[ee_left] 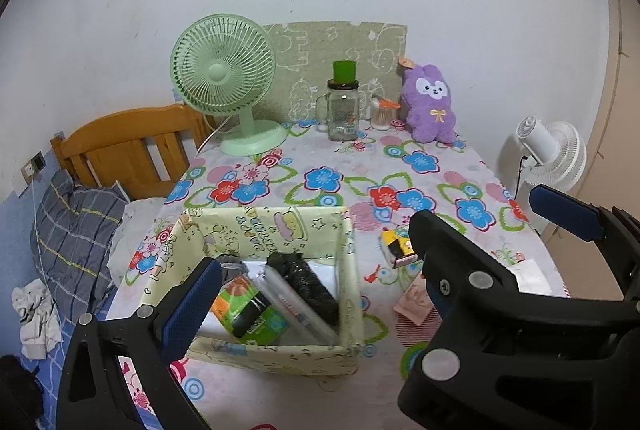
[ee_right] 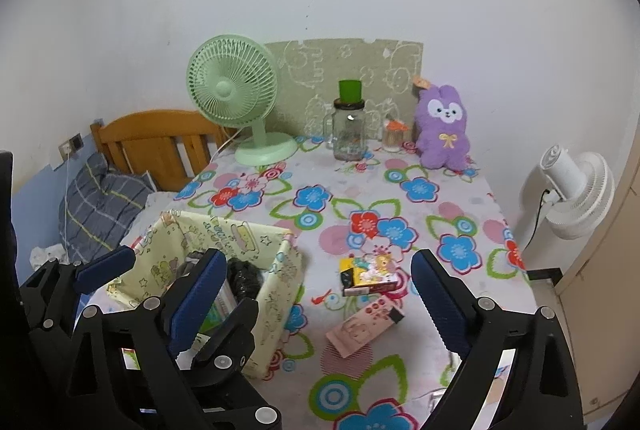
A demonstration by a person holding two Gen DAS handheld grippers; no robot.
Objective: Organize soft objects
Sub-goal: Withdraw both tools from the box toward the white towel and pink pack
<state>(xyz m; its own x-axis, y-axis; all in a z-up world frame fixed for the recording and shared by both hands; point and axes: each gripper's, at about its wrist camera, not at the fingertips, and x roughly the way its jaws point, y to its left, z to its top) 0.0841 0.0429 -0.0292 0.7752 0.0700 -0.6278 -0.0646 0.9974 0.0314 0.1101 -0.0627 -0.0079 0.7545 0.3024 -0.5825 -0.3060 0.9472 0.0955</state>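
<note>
A pale yellow fabric basket [ee_left: 256,226] stands on the flowered table at the near left. It holds a black roll [ee_left: 304,282], a green and orange packet [ee_left: 248,314] and a clear tube. My left gripper [ee_left: 314,244] hovers over it, open, with nothing between its pads. My right gripper [ee_right: 320,290] is open above a yellow box [ee_right: 368,270] and a pink box [ee_right: 362,326], touching neither. One of its blue fingers [ee_left: 564,211] shows at the right of the left wrist view. A purple plush rabbit [ee_left: 430,105] [ee_right: 442,127] sits upright at the far right, against the wall.
At the table's back stand a green desk fan [ee_left: 224,69], a glass jar with a green lid [ee_left: 342,109] and a small swab pot [ee_left: 382,113]. A white fan [ee_right: 576,189] stands off the right edge. A wooden headboard [ee_left: 128,145] and plaid pillow [ee_left: 76,226] lie left.
</note>
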